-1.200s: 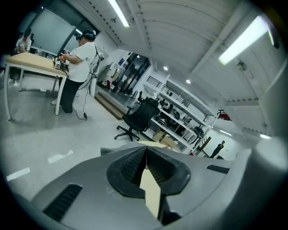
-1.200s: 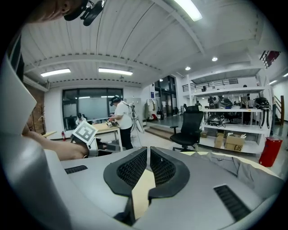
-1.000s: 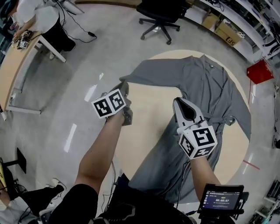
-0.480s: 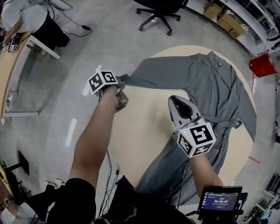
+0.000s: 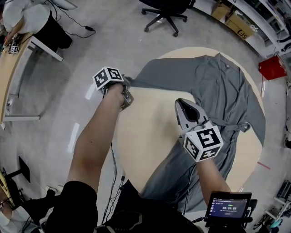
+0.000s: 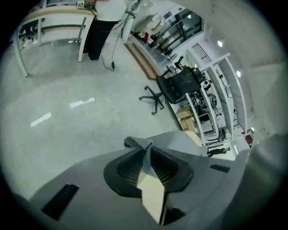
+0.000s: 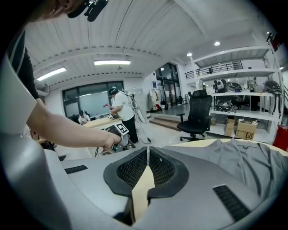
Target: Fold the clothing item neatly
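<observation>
The left tongs (image 6: 147, 156), just closing, pinch the robe's sleeve (image 5: 157, 78) at the tabletop's (image 5: 145, 127) ten o'clock (right tongs (image 7: 147, 155) shut, empty).

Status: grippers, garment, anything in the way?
Left hand-held gripper just closed on sleeve. Right hand-held gripper shut, empty. Robe spread on table, nothing blocking.

We see a round wooden table (image 5: 150, 129) on a shiny grey floor (image 5: 59, 104). A black office chair (image 5: 164, 13) stands past the table. A red box (image 5: 272, 68) sits at the right, near cardboard boxes (image 5: 239, 28). A small screen (image 5: 229, 207) is down low.
</observation>
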A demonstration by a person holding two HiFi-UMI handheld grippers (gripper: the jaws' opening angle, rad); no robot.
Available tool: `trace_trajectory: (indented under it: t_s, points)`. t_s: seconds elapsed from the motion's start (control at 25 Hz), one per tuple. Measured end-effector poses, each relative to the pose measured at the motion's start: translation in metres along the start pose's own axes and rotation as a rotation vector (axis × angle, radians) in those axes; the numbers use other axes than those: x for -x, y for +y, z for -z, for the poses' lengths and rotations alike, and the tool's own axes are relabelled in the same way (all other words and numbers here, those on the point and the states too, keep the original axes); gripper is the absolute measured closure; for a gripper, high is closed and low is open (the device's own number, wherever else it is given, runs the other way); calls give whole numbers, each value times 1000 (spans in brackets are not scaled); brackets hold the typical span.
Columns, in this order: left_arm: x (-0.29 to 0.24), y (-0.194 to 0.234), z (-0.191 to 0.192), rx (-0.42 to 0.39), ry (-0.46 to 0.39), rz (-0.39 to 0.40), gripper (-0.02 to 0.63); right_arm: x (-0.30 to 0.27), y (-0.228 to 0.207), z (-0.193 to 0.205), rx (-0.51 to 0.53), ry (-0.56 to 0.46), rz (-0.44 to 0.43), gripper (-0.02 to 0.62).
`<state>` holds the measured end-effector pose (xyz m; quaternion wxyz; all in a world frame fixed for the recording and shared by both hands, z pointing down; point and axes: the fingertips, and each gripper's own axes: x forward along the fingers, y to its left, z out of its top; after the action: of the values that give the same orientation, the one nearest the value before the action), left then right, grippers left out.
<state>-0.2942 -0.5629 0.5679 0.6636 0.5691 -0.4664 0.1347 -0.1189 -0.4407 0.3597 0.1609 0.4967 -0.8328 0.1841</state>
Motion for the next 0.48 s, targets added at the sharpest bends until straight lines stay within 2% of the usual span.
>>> trace_trajectory:
  t_s: [0.12,0.28,0.4,0.48]
  points:
    - [9,-2,-6,41,-78,28,554,7,-2,-1,10,1,10,586]
    - [32,-20,-19,76,-252,134,554,25,-8,-5,-3,-7,53,586]
    - [56,-46,-31,27,-444,184,560,51,-19,-9,-16,-32,78,586]
    - [57,-73,-30,-20,-520,223,565,73,-35,-4,-28,-62,100,586]
